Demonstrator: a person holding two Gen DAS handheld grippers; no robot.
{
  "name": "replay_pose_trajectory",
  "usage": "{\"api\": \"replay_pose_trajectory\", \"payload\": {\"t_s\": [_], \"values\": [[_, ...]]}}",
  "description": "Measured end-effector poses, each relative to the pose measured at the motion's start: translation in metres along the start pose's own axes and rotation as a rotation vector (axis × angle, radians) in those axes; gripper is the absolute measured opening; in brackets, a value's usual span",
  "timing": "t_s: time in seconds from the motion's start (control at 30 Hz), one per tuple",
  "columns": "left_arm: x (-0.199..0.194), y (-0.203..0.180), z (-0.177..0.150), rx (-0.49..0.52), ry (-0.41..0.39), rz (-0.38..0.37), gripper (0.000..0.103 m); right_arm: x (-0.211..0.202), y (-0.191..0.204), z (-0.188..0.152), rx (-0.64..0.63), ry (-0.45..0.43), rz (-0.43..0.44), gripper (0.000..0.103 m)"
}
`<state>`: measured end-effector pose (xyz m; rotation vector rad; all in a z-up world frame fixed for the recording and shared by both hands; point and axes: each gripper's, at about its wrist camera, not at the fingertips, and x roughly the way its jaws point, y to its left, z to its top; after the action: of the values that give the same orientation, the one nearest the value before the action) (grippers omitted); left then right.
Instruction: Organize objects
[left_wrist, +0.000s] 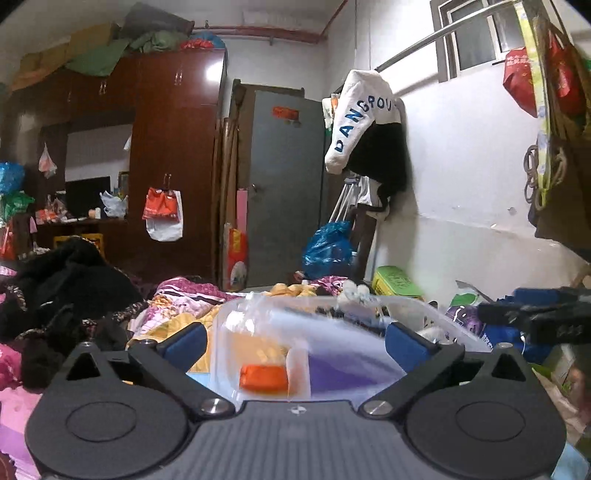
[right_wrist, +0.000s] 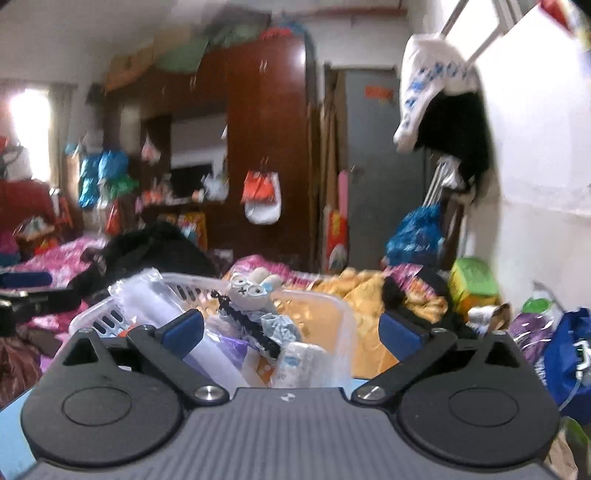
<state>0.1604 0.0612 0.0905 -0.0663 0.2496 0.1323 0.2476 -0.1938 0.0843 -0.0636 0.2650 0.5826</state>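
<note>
Right now both claws are gaping wide and holding nothing. The clear basket (right_wrist: 221, 295) is sitting at lower centre, straight ahead of the right gripper (right_wrist: 291, 328); the left gripper (left_wrist: 295, 341) is facing its near wall, apparently closer, though blurred.

- Clear plastic basket (right_wrist: 334, 314), slotted white rim
- Small orange rectangular pouch (left_wrist: 263, 376) inside
- Grey plush toy (right_wrist: 251, 291), black-and-white checked
- Dark red-brown glossy wardrobe (left_wrist: 177, 147)
</note>
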Motion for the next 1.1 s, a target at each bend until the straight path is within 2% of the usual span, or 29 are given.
{"api": "replay_pose_trajectory", "payload": {"t_s": [0.07,0.1,0.17,0.27,0.4,0.5,0.57,0.67,0.73,0.87,1.0,1.1], "values": [[-0.009,-0.003,-0.01,0.019,-0.006,0.036,0.103,-0.017,0.0,-0.008,0.022,-0.014,-0.017,0.103],[-0.013,-0.005,-0.014,0.025,-0.006,0.056,0.103,-0.029,0.001,-0.015,0.022,-0.037,0.009,0.103],[-0.025,-0.005,-0.02,0.016,-0.006,0.072,0.103,-0.046,0.003,-0.026,-0.002,-0.021,0.059,0.103],[-0.048,-0.005,-0.023,0.001,0.003,0.037,0.103,-0.073,0.012,-0.041,-0.009,0.072,0.097,0.103],[-0.087,-0.022,-0.03,0.036,-0.017,0.006,0.103,-0.113,0.023,-0.055,-0.019,0.045,0.125,0.103],[-0.119,-0.034,-0.044,0.056,-0.029,-0.007,0.103,-0.134,0.022,-0.065,0.049,0.064,0.162,0.103],[-0.138,-0.041,-0.055,0.047,-0.034,0.005,0.103,-0.139,0.021,-0.073,0.097,0.049,0.138,0.103],[-0.153,-0.052,-0.063,0.097,-0.016,-0.001,0.103,-0.148,0.029,-0.07,0.032,-0.012,0.026,0.103],[-0.156,-0.055,-0.063,0.1,-0.032,0.0,0.103,-0.153,0.035,-0.066,0.023,-0.041,-0.014,0.103],[-0.14,-0.054,-0.06,0.065,0.012,-0.026,0.103,-0.137,0.036,-0.056,0.026,-0.003,0.033,0.103],[-0.132,-0.055,-0.064,0.048,0.03,-0.028,0.103,-0.115,0.037,-0.053,0.032,0.026,0.034,0.103],[-0.13,-0.056,-0.071,0.044,0.042,-0.025,0.103,-0.113,0.038,-0.06,0.028,0.046,0.027,0.103]]}}
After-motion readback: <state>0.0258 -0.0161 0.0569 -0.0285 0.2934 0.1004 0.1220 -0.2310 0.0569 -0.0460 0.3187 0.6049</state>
